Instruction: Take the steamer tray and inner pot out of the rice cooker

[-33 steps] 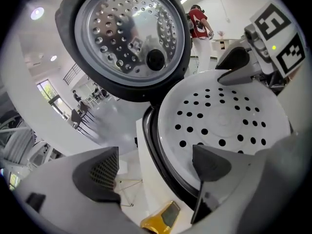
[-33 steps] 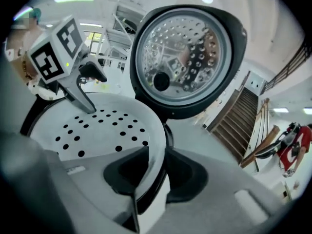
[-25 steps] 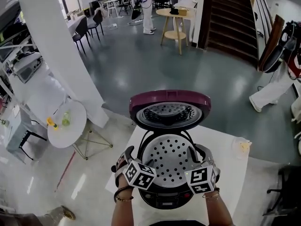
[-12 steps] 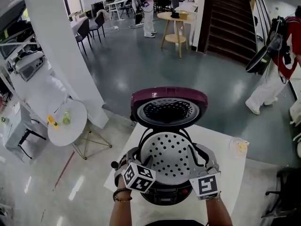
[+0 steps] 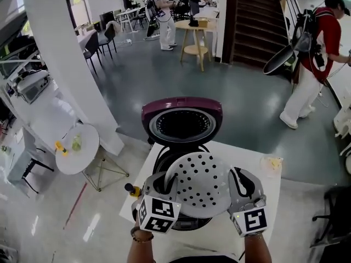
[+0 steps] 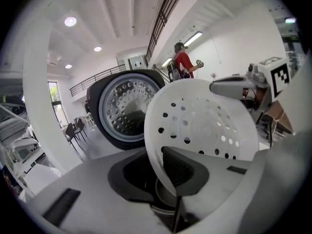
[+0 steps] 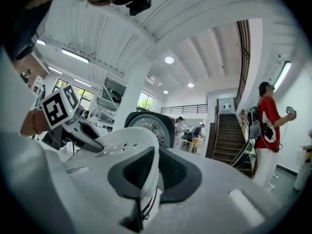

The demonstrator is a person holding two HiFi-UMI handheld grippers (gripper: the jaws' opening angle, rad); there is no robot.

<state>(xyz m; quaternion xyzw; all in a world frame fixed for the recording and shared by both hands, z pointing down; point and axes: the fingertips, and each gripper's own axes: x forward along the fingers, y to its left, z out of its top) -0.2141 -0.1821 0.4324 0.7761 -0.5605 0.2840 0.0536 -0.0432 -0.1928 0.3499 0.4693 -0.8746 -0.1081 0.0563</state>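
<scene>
My left gripper (image 5: pixel 165 184) and right gripper (image 5: pixel 239 183) hold the tray (image 5: pixel 202 184) by opposite rims; I judge this keeps it balanced. The left jaws are closing on the rim between them. The right jaws are clamped on theirs. The tray hangs above the cooker (image 5: pixel 186 223), whose lid (image 5: pixel 182 122) is open. The pot is hidden beneath. The cooker stands on a white tabletop (image 5: pixel 272 188). The floor (image 5: pixel 164 75) is grey, and a person (image 5: pixel 312 64) walks well apart.

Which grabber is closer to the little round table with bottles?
Left. The left gripper, jaws closing on the steamer tray's rim, is on the round table's side; the right gripper grips the tray's far rim.
</scene>
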